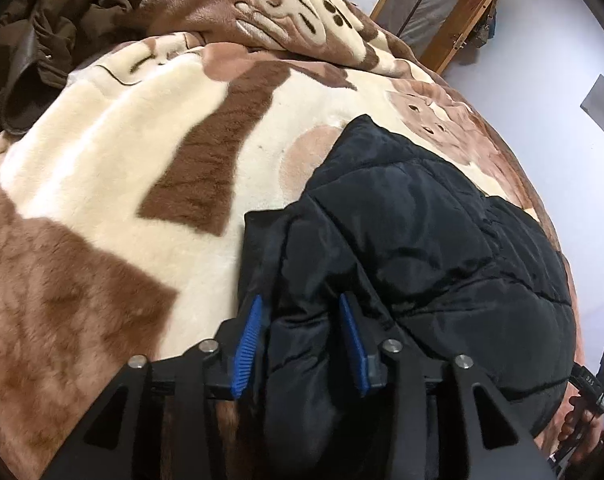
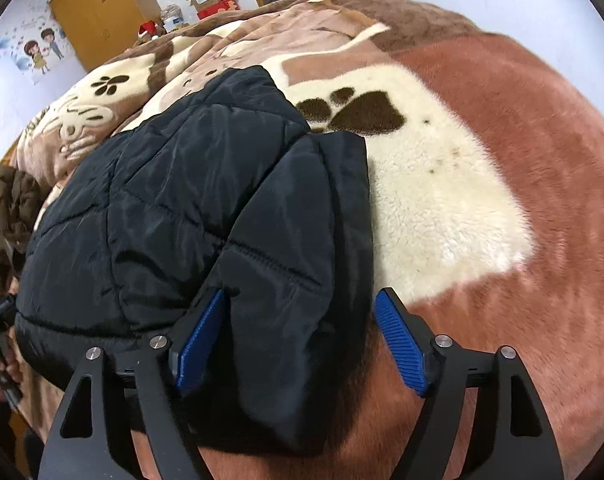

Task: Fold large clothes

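A black quilted puffer jacket (image 1: 421, 240) lies on a brown and cream plush blanket (image 1: 122, 160) covering the bed. My left gripper (image 1: 302, 312) has its blue pads on either side of a thick fold at the jacket's near left corner, pressing it. In the right wrist view the jacket (image 2: 174, 200) fills the left middle. My right gripper (image 2: 302, 308) stands wide open around the jacket's near right corner, its right pad (image 2: 401, 344) clear of the fabric, its left pad against it.
A brown coat (image 1: 42, 28) is heaped at the bed's far left, also in the right wrist view (image 2: 6, 208). A wooden frame (image 1: 441, 8) leans on the wall. A yellow door (image 2: 98, 12) and boxes (image 2: 210, 0) stand beyond the bed.
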Demonstrator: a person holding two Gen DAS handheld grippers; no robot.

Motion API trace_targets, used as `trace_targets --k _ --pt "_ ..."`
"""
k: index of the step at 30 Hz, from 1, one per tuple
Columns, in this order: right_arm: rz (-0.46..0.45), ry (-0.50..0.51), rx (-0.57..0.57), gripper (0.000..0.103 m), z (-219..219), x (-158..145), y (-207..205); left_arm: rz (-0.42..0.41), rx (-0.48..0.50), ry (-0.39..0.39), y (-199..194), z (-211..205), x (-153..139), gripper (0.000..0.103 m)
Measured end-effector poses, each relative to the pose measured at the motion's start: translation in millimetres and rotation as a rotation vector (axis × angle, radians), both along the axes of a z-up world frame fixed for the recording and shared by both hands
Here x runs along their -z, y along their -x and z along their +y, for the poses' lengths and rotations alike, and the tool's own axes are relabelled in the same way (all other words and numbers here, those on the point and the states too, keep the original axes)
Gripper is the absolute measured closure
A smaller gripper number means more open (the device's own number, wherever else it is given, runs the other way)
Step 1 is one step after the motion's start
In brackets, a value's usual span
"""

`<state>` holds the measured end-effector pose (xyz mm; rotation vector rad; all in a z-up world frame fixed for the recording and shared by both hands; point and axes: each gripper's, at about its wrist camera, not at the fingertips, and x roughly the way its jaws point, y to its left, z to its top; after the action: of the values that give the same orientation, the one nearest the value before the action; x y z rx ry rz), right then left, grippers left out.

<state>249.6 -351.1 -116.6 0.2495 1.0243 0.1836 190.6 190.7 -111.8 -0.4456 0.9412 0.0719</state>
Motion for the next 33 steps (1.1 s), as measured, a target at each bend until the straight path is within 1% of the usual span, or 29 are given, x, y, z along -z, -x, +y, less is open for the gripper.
trace_targets --k 2,3,4,8,12,14,16,19,22,23,24,25,26,29,31,33 --pt "0.012 -0.032 -0.005 0.026 -2 4 -7 0.001 -0.001 0.001 -2 3 3 0.044" --pt "0.019 -0.046 -0.007 0.026 -3 6 -10 0.001 0.002 0.006 -3 5 5 0.043" --pt "0.027 -0.062 -0.006 0.026 -4 8 -13 0.003 -0.001 0.012 -2 7 6 0.039" --pt "0.058 -0.121 0.004 0.025 -9 14 -14 -0.002 -0.018 0.062 6 13 11 0.038" --pt "0.11 -0.244 0.021 0.026 -22 29 -12 0.001 -0.016 0.149 12 18 24 0.038" --pt "0.112 -0.261 0.015 0.026 -22 31 -14 0.004 -0.015 0.201 9 22 30 0.038" --pt "0.111 -0.253 -0.002 0.026 -19 31 -19 0.01 -0.004 0.224 3 23 34 0.037" --pt "0.108 -0.249 -0.026 0.026 -15 33 -30 0.019 0.019 0.233 -10 20 38 0.036" --pt "0.114 -0.273 -0.03 0.026 -15 36 -34 0.023 0.031 0.264 -17 21 42 0.035" --pt "0.111 -0.271 -0.031 0.027 -14 35 -32 0.02 0.03 0.268 -16 21 43 0.035" --pt "0.103 -0.285 -0.04 0.031 -13 33 -29 0.016 0.03 0.267 -13 20 42 0.035" --pt "0.096 -0.292 -0.044 0.039 -13 32 -27 0.011 0.032 0.262 -10 19 41 0.036" --pt "0.092 -0.286 -0.048 0.041 -12 31 -26 0.008 0.035 0.258 -9 18 41 0.036" --pt "0.096 -0.288 -0.05 0.042 -9 34 -33 0.013 0.045 0.261 -14 16 44 0.036" --pt "0.106 -0.294 -0.042 0.042 -5 37 -41 0.025 0.062 0.248 -22 12 45 0.036" --pt "0.111 -0.293 -0.041 0.044 -3 39 -46 0.031 0.076 0.233 -25 8 43 0.04"
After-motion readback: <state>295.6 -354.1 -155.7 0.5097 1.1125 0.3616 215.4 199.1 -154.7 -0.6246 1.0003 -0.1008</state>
